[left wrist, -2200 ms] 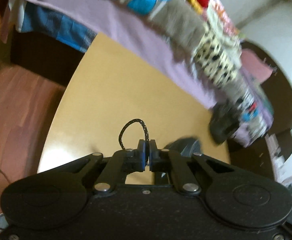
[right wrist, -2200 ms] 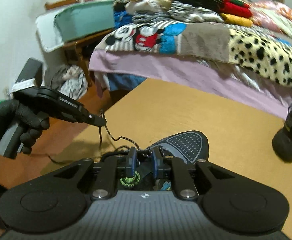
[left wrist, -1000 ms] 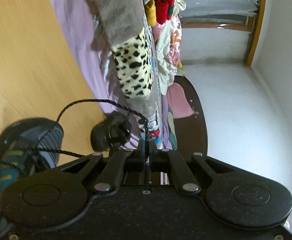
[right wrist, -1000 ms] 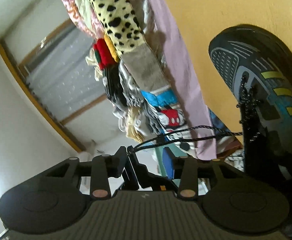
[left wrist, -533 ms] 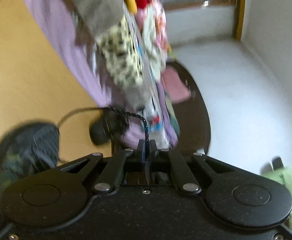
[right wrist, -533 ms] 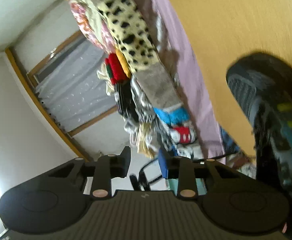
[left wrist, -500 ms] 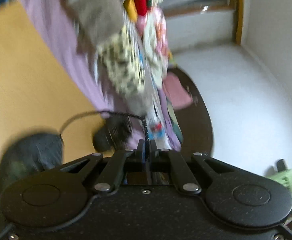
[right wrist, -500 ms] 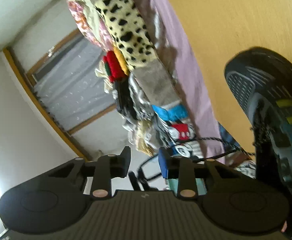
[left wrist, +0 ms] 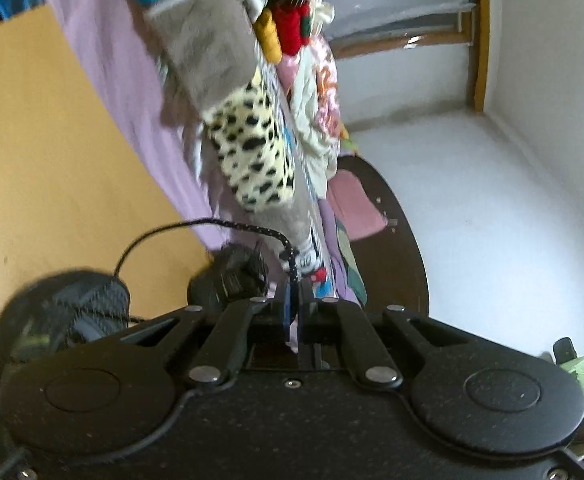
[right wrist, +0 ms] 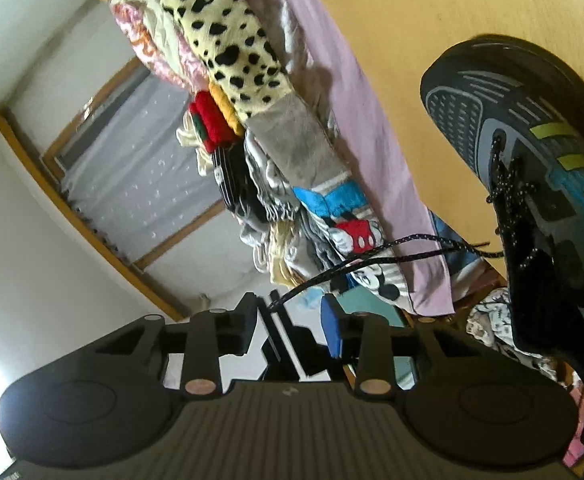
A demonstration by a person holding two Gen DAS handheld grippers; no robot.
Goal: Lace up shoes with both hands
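The left gripper [left wrist: 294, 300] is clamped on the black lace [left wrist: 195, 225], which arcs back to the shoe [right wrist: 532, 168] (lying on the wooden table [right wrist: 432, 12], near its edge). The right gripper [right wrist: 292, 312] is opening, lace strands passing between its fingers ungripped.

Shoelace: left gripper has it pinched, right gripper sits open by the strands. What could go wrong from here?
1. The right gripper has its jaws opening, with the lace strands only at the gap's mouth and no pad touching; a close could miss.
2. The left gripper pinches the shoelace by a short end; a tug might slip it out.
3. The shoe lies unheld on the table, so pulling could drag it.
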